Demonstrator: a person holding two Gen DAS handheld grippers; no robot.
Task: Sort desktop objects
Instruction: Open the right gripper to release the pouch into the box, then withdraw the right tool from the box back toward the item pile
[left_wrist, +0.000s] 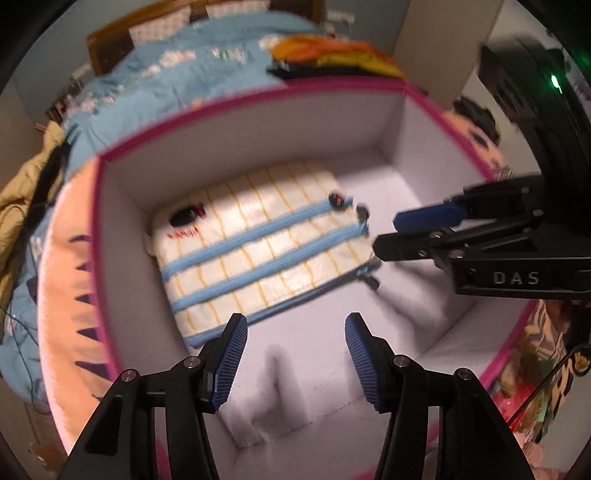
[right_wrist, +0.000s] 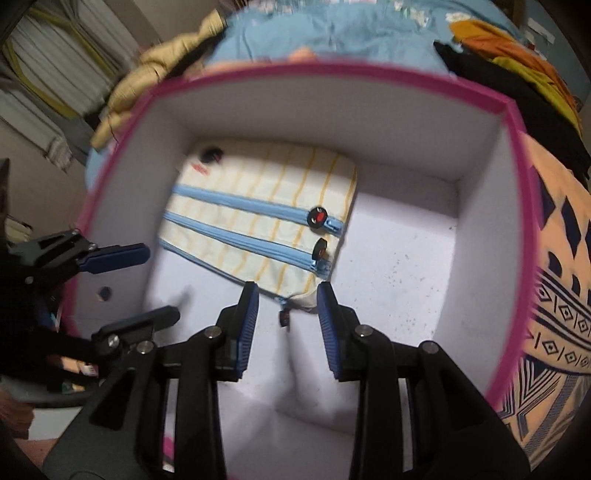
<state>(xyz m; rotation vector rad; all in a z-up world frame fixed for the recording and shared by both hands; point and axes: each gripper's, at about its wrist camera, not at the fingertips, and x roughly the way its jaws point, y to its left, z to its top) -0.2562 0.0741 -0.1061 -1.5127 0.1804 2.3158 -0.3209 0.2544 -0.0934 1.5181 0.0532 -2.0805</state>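
both grippers are hovering over the storage box (left_wrist: 236, 107), the left gripper (left_wrist: 295, 354) and right gripper (right_wrist: 287, 325) with fingers apart, holding nothing. one pencil case (right_wrist: 258, 214) is lying inside on the box floor.

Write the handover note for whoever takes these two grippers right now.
Left gripper: open, empty, above the box floor.
Right gripper: open, empty, poised over the near corner of the pouch.
Cream fabric pencil pouch with yellow grid lines and light blue zippers: lies flat on the floor of the pink-rimmed fabric storage box with white lining, toward its far left corner.
Done: the pouch is in the box.
Left: nothing else shows in the box; any further desktop objects are outside both views, so look around before the next pick.
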